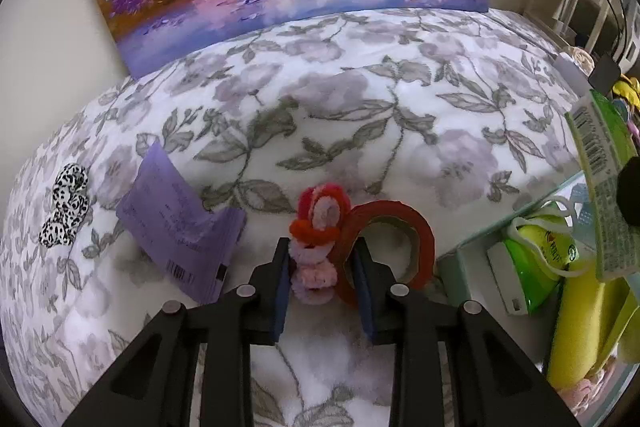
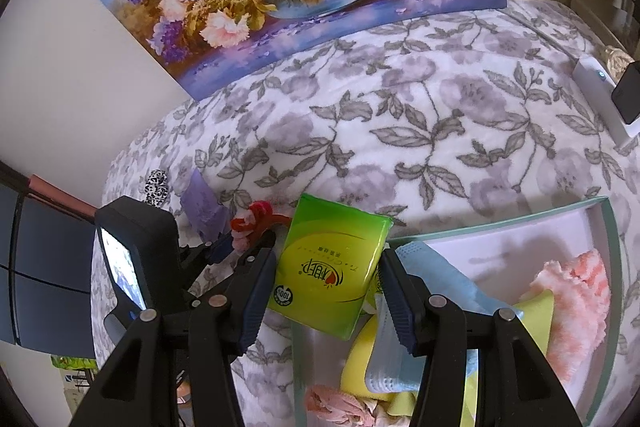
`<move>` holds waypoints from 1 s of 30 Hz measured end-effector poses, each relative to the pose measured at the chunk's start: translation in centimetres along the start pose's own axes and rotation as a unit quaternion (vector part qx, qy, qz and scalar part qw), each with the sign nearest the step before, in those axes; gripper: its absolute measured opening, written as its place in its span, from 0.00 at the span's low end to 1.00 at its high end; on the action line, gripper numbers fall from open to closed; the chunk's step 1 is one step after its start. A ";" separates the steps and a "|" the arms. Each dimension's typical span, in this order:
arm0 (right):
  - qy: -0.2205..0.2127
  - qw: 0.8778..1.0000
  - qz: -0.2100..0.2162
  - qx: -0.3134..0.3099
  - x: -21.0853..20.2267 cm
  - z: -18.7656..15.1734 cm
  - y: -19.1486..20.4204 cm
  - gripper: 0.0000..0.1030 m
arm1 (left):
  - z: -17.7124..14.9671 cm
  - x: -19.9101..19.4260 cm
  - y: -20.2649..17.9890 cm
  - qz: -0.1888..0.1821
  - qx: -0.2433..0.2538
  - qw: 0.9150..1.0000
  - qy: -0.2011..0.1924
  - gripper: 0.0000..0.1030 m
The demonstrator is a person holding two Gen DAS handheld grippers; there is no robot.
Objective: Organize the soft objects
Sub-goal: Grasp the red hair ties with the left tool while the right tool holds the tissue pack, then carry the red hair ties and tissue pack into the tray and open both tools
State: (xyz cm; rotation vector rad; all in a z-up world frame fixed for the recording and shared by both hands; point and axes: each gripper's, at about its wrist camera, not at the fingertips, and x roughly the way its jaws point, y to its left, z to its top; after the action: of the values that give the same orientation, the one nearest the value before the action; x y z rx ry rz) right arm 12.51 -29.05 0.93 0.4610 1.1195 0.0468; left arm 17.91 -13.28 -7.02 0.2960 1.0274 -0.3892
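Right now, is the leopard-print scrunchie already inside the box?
No. The leopard-print scrunchie lies on the floral blanket, far left of the box.

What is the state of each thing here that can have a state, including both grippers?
Left gripper: jaws open around the fuzzy scrunchies.
Fuzzy scrunchies: lying on the blanket, not yet gripped.
Red tape roll: standing on edge beside the scrunchies.
Right gripper: holds the green tissue pack.
Green tissue pack: lifted, tilted, above the box edge.
Box: open, partly filled.
Blue face mask: crumpled inside the box.
Leopard scrunchie: loose on the blanket.
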 end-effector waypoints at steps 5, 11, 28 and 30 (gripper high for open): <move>-0.003 1.000 -0.002 -0.001 -0.6 -0.1 0.1 0.54 | -0.2 -0.3 0.1 0.003 -0.012 1.000 0.004 0.28; -0.007 1.000 -0.003 -0.001 -1.6 -0.4 0.1 0.54 | -0.3 -1.2 0.4 0.011 -0.026 1.000 0.006 0.28; -0.041 0.999 -0.010 0.017 -8.6 -4.4 -2.2 0.54 | -1.6 -10.6 -2.9 0.021 -0.055 0.998 -0.024 0.28; -0.039 0.999 -0.024 0.022 -9.0 -5.4 -3.2 0.55 | -2.1 -11.5 -4.3 0.011 -0.053 0.998 -0.020 0.28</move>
State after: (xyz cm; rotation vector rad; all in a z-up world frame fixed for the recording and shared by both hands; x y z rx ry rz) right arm 3.17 -32.53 5.47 0.4713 1.0558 -0.0376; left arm 9.09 -14.18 1.71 0.2035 1.0009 -0.3180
